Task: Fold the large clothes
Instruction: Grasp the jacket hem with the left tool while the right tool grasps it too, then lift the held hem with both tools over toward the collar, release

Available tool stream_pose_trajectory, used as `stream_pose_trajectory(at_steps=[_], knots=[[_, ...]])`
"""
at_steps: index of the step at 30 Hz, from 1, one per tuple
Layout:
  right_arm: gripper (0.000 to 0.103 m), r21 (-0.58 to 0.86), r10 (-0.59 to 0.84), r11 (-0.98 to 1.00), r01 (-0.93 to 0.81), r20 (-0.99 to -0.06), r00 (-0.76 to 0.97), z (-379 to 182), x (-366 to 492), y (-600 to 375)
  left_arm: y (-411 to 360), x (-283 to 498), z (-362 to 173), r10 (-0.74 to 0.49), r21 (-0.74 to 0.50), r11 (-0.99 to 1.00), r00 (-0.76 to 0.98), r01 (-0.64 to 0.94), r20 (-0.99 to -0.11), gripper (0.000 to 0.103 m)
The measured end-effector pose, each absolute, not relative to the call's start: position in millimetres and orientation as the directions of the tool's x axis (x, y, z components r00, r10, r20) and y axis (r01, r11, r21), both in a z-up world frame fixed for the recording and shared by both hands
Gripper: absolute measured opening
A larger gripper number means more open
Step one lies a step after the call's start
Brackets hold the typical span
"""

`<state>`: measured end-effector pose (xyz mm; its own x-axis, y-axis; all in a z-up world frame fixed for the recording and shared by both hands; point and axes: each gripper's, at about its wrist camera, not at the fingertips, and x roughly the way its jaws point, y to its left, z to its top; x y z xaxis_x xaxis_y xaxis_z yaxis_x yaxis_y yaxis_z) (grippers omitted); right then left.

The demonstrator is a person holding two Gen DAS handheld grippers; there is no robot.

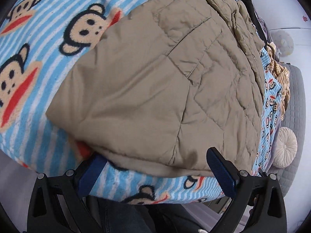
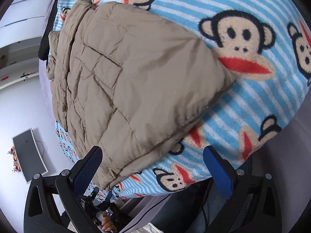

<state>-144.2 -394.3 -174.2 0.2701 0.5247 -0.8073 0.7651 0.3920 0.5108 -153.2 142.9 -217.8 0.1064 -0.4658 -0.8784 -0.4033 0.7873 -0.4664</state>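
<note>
A tan quilted jacket [image 1: 159,81] lies folded on a blue-and-white striped monkey-print blanket [image 1: 35,44]. In the left wrist view my left gripper [image 1: 155,162] is open, its blue pads [image 1: 221,170] spread either side of the jacket's near hem and nothing held between them. The right wrist view shows the same jacket [image 2: 126,81] on the blanket [image 2: 252,101]. My right gripper [image 2: 153,161] is open over the jacket's near corner, with its left finger [image 2: 87,169] beside the hem. The other gripper and a hand [image 2: 107,225] show low down in this view.
A round cream cushion [image 1: 285,149] and a grey quilted pad [image 1: 297,116] lie right of the bed. A woven basket-like thing [image 1: 279,77] sits at the bed's far right. A grey monitor [image 2: 29,153] lies on the pale floor at left. The blanket's edge falls away near me.
</note>
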Motion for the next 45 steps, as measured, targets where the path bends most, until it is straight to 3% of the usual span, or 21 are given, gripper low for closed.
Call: stream_pose_trajectory(at_steps=[2, 3, 4, 8, 10, 11, 12, 14, 15, 17, 19, 31, 39, 45], knots=[[0.103, 0.532, 0.532, 0.350, 0.771, -0.790, 0.303, -180, -144, -395, 138, -142, -219, -0.465, -0.471, 0.788, 0.120, -0.396, -0.877, 0.102], [0.103, 0.540, 0.534, 0.331, 0.774, -0.784, 0.318, -183, -143, -394, 135, -135, -218, -0.466, -0.475, 0.789, 0.126, -0.390, -0.876, 0.094], [0.103, 0.549, 0.537, 0.309, 0.777, -0.775, 0.334, -186, -141, -393, 132, -129, -217, -0.467, -0.478, 0.792, 0.127, -0.380, -0.875, 0.086], [0.103, 0.598, 0.549, 0.203, 0.776, -0.725, 0.415, -194, -133, -389, 127, -112, -213, -0.477, -0.480, 0.812, 0.098, -0.331, -0.874, 0.023], [0.102, 0.597, 0.541, 0.181, 0.782, -0.724, 0.428, -194, -133, -389, 129, -111, -206, -0.471, -0.479, 0.820, 0.106, -0.313, -0.876, 0.020], [0.096, 0.598, 0.539, 0.167, 0.784, -0.721, 0.435, -194, -134, -390, 130, -110, -202, -0.474, -0.485, 0.819, 0.115, -0.307, -0.873, 0.014], [0.091, 0.598, 0.538, 0.148, 0.788, -0.717, 0.443, -195, -136, -391, 132, -109, -197, -0.481, -0.495, 0.817, 0.123, -0.298, -0.868, 0.014], [0.065, 0.599, 0.539, 0.103, 0.794, -0.704, 0.462, -199, -143, -393, 135, -106, -188, -0.485, -0.505, 0.819, 0.139, -0.275, -0.863, 0.014], [0.057, 0.593, 0.537, 0.084, 0.801, -0.704, 0.465, -202, -146, -394, 137, -105, -183, -0.485, -0.506, 0.823, 0.143, -0.258, -0.862, 0.014], [0.028, 0.586, 0.523, 0.075, 0.807, -0.712, 0.469, -202, -149, -395, 138, -100, -173, -0.487, -0.510, 0.832, 0.152, -0.220, -0.860, 0.014], [0.016, 0.600, 0.502, 0.098, 0.794, -0.719, 0.481, -195, -146, -394, 137, -93, -163, -0.489, -0.513, 0.840, 0.163, -0.178, -0.857, 0.014], [0.009, 0.705, 0.471, 0.306, 0.639, -0.696, 0.543, -116, -82, -400, 128, -33, -85, -0.489, -0.518, 0.855, 0.307, -0.016, -0.816, 0.014], [0.009, 0.715, 0.492, 0.556, 0.425, -0.695, 0.524, -42, 43, -416, 110, 39, -24, -0.378, -0.432, 0.902, 0.473, -0.007, -0.796, 0.014], [0.009, 0.684, 0.518, 0.675, 0.277, -0.706, 0.482, -32, 164, -426, 93, 124, -17, -0.247, -0.320, 0.946, 0.527, -0.049, -0.813, 0.014]])
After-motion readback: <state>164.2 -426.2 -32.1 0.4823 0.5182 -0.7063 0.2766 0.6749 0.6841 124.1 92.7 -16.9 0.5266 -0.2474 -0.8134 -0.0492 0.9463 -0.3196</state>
